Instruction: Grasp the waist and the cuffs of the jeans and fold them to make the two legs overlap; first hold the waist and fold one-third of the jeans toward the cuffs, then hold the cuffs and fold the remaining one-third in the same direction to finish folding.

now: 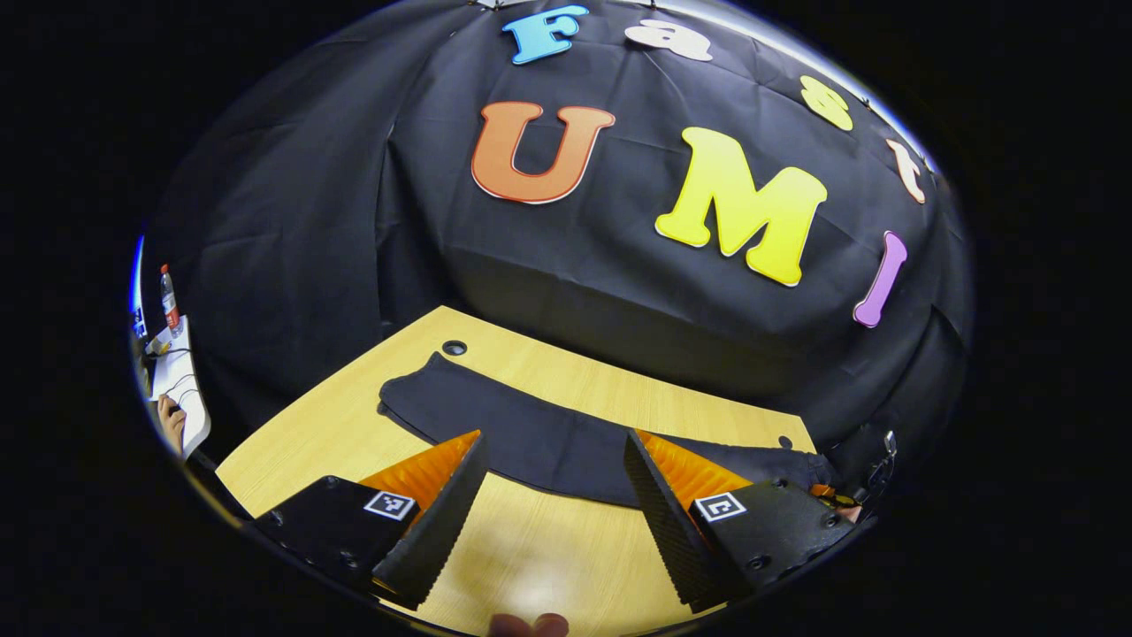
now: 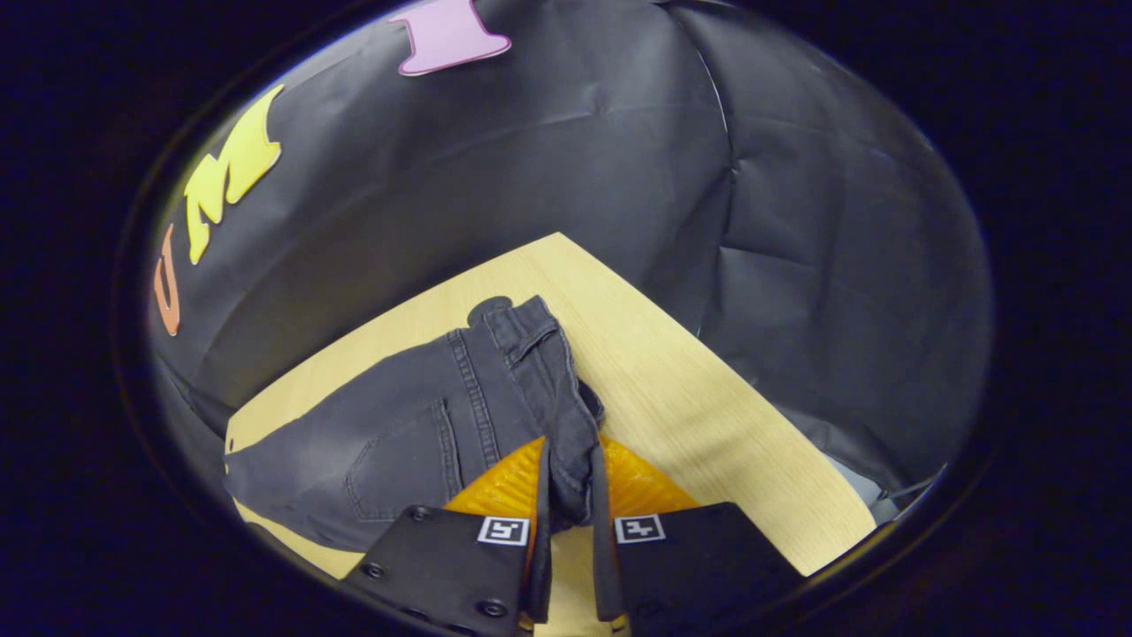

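Wooden table (image 1: 548, 548): right gripper (image 2: 570, 491) clamps jeans (image 2: 424, 425) waist; left gripper (image 1: 557, 495) agape.

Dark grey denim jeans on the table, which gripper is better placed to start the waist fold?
Right. The right gripper is clamped on the dark grey denim jeans' waist; the left gripper hangs open above the leg.

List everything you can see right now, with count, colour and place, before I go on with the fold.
jeans: one, dark grey, lying flat on the table, waist end pinched by the right gripper
table: one, light wood, under the jeans
bottle: one, clear with a red label, far left on a side desk
fingertips: two, at the bottom edge of the left gripper view
left gripper: one, open, above the table near the jeans
right gripper: one, shut on the waist
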Available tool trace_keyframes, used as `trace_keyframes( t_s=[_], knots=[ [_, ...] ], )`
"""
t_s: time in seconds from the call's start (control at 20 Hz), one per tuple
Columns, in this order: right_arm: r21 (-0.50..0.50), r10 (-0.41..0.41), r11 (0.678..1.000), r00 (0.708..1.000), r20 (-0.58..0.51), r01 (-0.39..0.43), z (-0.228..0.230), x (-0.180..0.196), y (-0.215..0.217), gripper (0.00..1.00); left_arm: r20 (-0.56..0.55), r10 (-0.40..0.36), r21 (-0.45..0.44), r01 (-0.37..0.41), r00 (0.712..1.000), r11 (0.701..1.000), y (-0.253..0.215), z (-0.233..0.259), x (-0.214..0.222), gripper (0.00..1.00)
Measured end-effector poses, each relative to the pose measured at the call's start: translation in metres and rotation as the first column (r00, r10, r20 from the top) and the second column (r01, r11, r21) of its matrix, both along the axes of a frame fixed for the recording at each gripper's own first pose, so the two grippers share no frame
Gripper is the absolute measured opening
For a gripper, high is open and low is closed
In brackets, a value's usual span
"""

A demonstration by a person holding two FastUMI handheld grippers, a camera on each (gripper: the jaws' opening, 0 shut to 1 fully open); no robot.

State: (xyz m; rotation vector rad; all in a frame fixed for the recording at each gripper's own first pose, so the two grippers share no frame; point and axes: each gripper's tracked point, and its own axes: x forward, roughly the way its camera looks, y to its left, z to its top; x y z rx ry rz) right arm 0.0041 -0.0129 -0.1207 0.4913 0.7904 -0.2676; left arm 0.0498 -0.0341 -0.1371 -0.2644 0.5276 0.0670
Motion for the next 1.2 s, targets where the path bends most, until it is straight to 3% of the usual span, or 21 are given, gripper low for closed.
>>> trace_keyframes(
  t_s=[0.05, 0.1, 0.2, 0.25, 0.3, 0.35, 0.4, 0.55, 0.75, 0.8, 0.9, 1.05, 1.2],
  knots=[
    [0.007, -0.019, 1.0, 1.0, 0.012, 0.019, 0.009, 0.002, 0.002, 0.21, 0.005, 0.007, 0.004, -0.007, 1.0, 1.0, 0.005, 0.001, 0.0, 0.99],
    [0.003, -0.021, 1.0, 1.0, 0.016, 0.021, 0.021, 0.001, 0.002, 0.03, 0.014, 0.013, 0.01, -0.013, 1.0, 1.0, 0.011, 0.001, -0.002, 0.99],
    [-0.031, -0.002, 1.0, 0.999, 0.041, 0.004, 0.045, -0.004, 0.002, 0.07, 0.03, 0.019, 0.011, -0.02, 0.999, 1.0, 0.019, 0.001, -0.003, 0.99],
    [-0.05, 0.012, 0.999, 0.998, 0.059, -0.009, 0.062, -0.005, 0.007, 0.02, 0.038, 0.018, 0.01, -0.018, 0.999, 1.0, 0.023, 0.002, -0.003, 0.99],
    [-0.057, 0.021, 0.998, 0.996, 0.081, -0.017, 0.081, -0.004, 0.013, 0.07, 0.048, 0.018, 0.011, -0.018, 0.999, 1.0, 0.027, 0.001, -0.004, 0.99],
    [-0.067, 0.032, 0.997, 0.994, 0.103, -0.025, 0.101, -0.003, 0.021, 0.02, 0.06, 0.017, 0.012, -0.017, 0.998, 1.0, 0.032, 0.002, -0.003, 0.99],
    [-0.085, 0.042, 0.996, 0.991, 0.126, -0.032, 0.122, -0.004, 0.03, 0.07, 0.075, 0.018, 0.013, -0.019, 0.997, 1.0, 0.038, 0.004, -0.002, 0.99],
    [-0.152, 0.108, 0.985, 0.975, 0.194, -0.079, 0.18, 0.005, 0.071, 0.07, 0.112, 0.027, 0.003, -0.028, 0.993, 1.0, 0.059, 0.005, -0.002, 0.99],
    [-0.227, 0.218, 0.961, 0.935, 0.278, -0.157, 0.247, 0.013, 0.158, 0.06, 0.144, 0.052, -0.022, -0.049, 0.988, 0.999, 0.093, 0.005, -0.001, 0.99],
    [-0.249, 0.254, 0.951, 0.922, 0.293, -0.183, 0.259, 0.013, 0.184, 0.02, 0.149, 0.056, -0.025, -0.053, 0.987, 0.998, 0.102, 0.006, -0.002, 0.99],
    [-0.289, 0.331, 0.926, 0.889, 0.315, -0.242, 0.274, 0.012, 0.243, 0.06, 0.168, 0.065, -0.017, -0.063, 0.984, 0.998, 0.123, 0.007, -0.005, 0.99],
    [-0.312, 0.437, 0.886, 0.842, 0.315, -0.342, 0.271, 0.011, 0.337, 0.07, 0.179, 0.066, -0.009, -0.066, 0.982, 0.998, 0.147, 0.008, -0.01, 0.99],
    [-0.311, 0.5, 0.856, 0.817, 0.289, -0.414, 0.242, 0.008, 0.423, 0.07, 0.191, 0.067, -0.01, -0.067, 0.979, 0.998, 0.168, 0.012, -0.014, 0.99]
  ],
)
